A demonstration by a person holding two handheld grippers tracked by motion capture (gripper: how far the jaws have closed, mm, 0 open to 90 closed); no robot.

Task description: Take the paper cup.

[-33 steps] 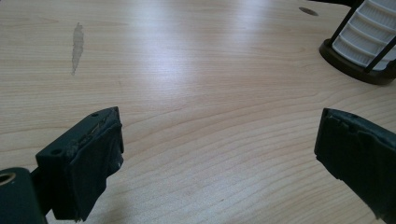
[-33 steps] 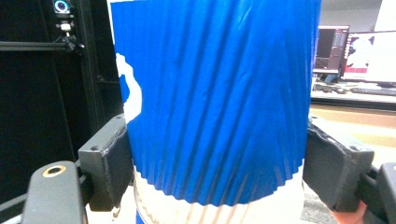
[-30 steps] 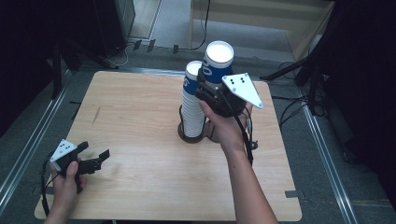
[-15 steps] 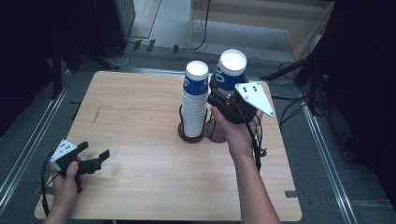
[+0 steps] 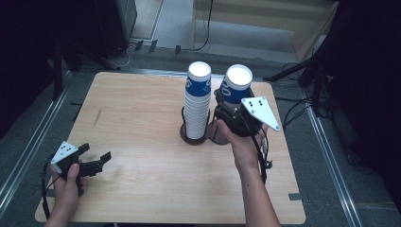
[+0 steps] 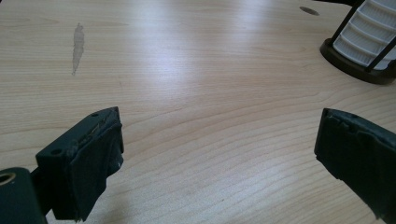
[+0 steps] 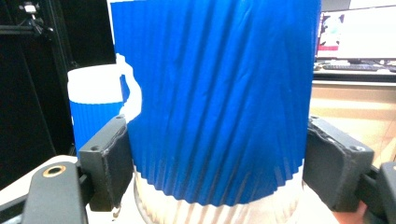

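Observation:
My right gripper [image 5: 226, 105] is shut on a blue ribbed paper cup [image 5: 236, 84], held upright just right of the cup stack. In the right gripper view the cup [image 7: 215, 102] sits between both pads [image 7: 109, 163], which press its sides. The tall stack of white and blue cups [image 5: 197, 101] stands in a dark round holder [image 5: 190, 138] at the table's middle; its top cup [image 7: 93, 109] shows to the left behind the held one. My left gripper [image 5: 96, 159] rests open near the front left corner, nothing between its jaws [image 6: 219, 158]. The stack's base [image 6: 366, 39] shows far off to its right.
The wooden table [image 5: 132, 109] has bare room left of the stack and along the front. A grey smudge [image 6: 78, 44] marks the wood ahead of the left gripper. Dark stands and cables lie on the floor beyond the far and right edges.
My right gripper has carried the blue cup from above the stack down and to the right, beside it. The left gripper has stayed put.

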